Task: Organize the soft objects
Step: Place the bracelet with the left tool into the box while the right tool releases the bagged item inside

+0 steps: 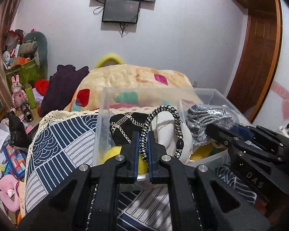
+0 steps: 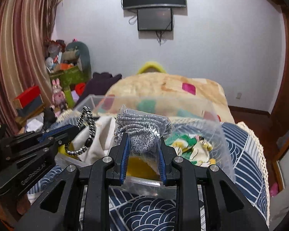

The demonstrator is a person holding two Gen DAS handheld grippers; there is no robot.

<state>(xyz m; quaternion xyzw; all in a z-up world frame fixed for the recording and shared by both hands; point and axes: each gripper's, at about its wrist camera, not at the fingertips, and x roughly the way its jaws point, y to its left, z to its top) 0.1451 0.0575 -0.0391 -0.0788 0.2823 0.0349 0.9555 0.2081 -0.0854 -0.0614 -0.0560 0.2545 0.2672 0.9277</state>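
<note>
Black-and-white braided cord (image 1: 160, 127) runs up between the fingers of the left gripper (image 1: 144, 150), pinched tight, blue pads pressed on it from both sides. Cord loops up and over a white cloth (image 1: 163, 132) that sits in a clear plastic box (image 1: 104, 104); a black bead hangs on the cord's far strand. Black cap with chain pattern (image 1: 125, 127) lies just left of the cord, inside the same box. Yellow fuzzy thing (image 1: 111, 152) under it, partly hidden by the gripper.

Right gripper (image 2: 143, 150) is clamped on a grey knit item in a clear bag (image 2: 142, 130); fingers part-way apart, pads pressing the bag on both sides. Bag held above a second clear box (image 2: 219, 127), touching its front rim area. Green-yellow printed cloth (image 2: 192, 146) lies in that box just right of the bag. Something yellow below the bag, can't tell what.

Both boxes side by side on a blue-and-white patterned cover (image 2: 246, 154). Beige blanket with coloured patches (image 1: 136, 79) behind them. From the left view, the right gripper (image 1: 213, 129) is near, the grey bag (image 1: 208, 117) at its tip.
</note>
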